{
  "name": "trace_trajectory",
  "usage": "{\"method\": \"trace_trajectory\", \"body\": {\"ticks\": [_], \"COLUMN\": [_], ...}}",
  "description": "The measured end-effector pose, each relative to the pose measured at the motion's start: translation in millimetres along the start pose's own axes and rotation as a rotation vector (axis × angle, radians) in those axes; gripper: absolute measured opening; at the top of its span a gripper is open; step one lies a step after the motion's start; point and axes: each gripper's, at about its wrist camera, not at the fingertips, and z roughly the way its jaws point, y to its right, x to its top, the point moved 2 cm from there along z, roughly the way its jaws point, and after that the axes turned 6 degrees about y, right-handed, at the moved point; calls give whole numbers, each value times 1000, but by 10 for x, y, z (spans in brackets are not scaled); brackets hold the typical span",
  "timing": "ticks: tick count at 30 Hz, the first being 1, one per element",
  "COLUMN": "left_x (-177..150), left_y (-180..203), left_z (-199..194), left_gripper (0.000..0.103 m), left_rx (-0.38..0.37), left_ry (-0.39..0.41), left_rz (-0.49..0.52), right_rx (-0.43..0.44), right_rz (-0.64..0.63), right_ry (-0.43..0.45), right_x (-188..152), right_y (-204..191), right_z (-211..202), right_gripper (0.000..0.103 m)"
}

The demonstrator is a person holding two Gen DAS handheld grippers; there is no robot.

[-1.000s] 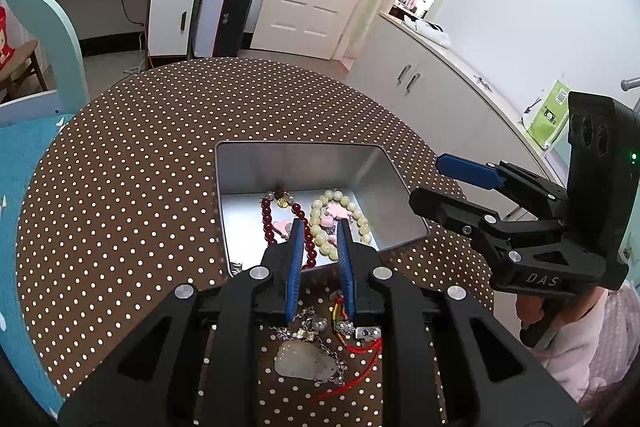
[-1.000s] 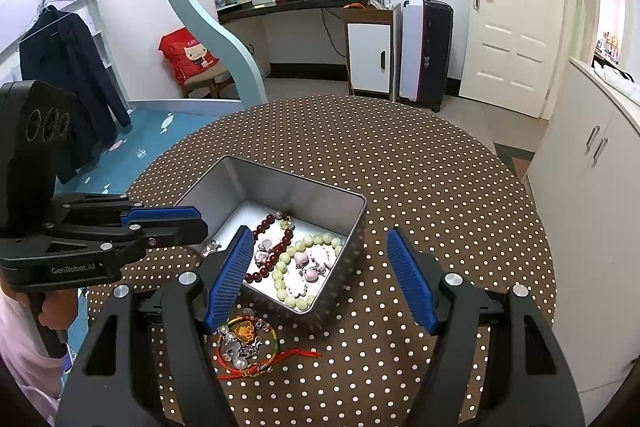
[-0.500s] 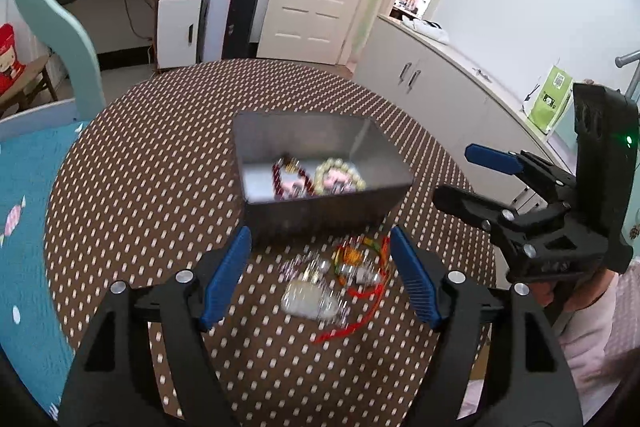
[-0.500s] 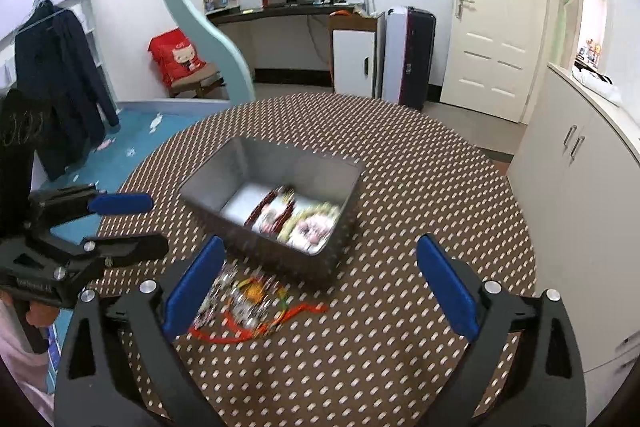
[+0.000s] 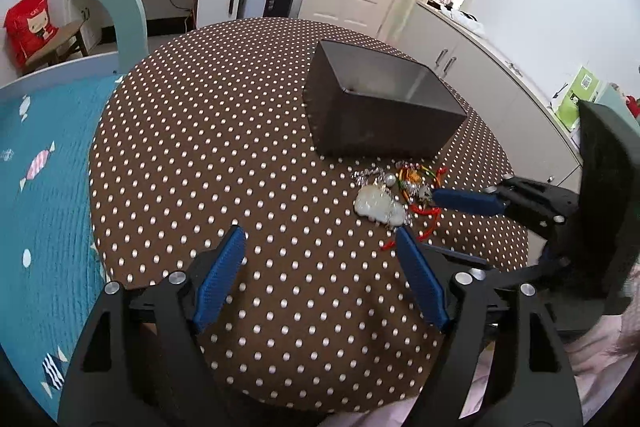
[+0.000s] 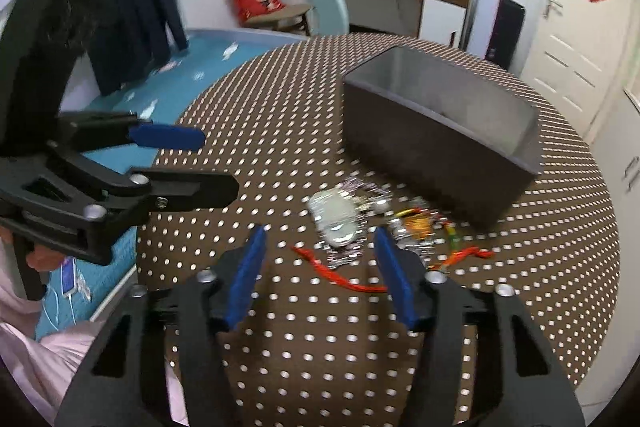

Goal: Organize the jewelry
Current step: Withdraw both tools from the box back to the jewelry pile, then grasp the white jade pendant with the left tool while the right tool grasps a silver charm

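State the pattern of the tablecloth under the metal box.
Brown tablecloth with white polka dots, clearest in the left wrist view.

The metal tin (image 5: 384,115) looks dull and matt on its dark outer walls, with a smoother brushed-grey sheen inside, and it stands on a matt brown cloth (image 5: 224,131) with white polka dots covering the round table. Just beside the tin's near wall lies a glossy, milky stone-like pendant (image 5: 378,207) among glinting silvery metal chain (image 6: 362,193) and red and orange cord (image 6: 340,273). The left gripper (image 5: 320,271) and right gripper (image 6: 320,269) are matt black plastic with shiny round metal bolts, their fingers (image 6: 248,277) faced in ribbed blue rubbery pads.
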Motion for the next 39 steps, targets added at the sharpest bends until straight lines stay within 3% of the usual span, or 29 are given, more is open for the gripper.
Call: {"method": "trace_trajectory", "body": {"ticks": [2,4,11,18,23,30,39], "left_x": [-35,-29,-81,-96,-93,-57,28], "left_y": [-15,-34,-83,-162,-176,-151,72], "left_z": [-26,-31,-12,56,96,122,265], "left_gripper": [78,78,78,78,78,78,78], "left_rx": [-6,-11,-34,-39,-34,-32,-70], "left_ry": [-1,0,-2,-17,-33,-39,-55], "left_rz": [2,3,-12,-33,-39,-31,15], "right_rx": [-29,-42,-45,-83,-73,-53,-64], "right_rz": [-5,8,97,64,83,114,156], "right_ry": [-47,-56,-61,-86,-97,-87,8], "right_x": [-28,-50,-33,-25,-16,-41,73], "right_y": [-15,17,239,174,232,260,457], "right_z": [130,185,126,213,244,196,-146], "right_gripper": [38,36,35,35,10,8,8]}}
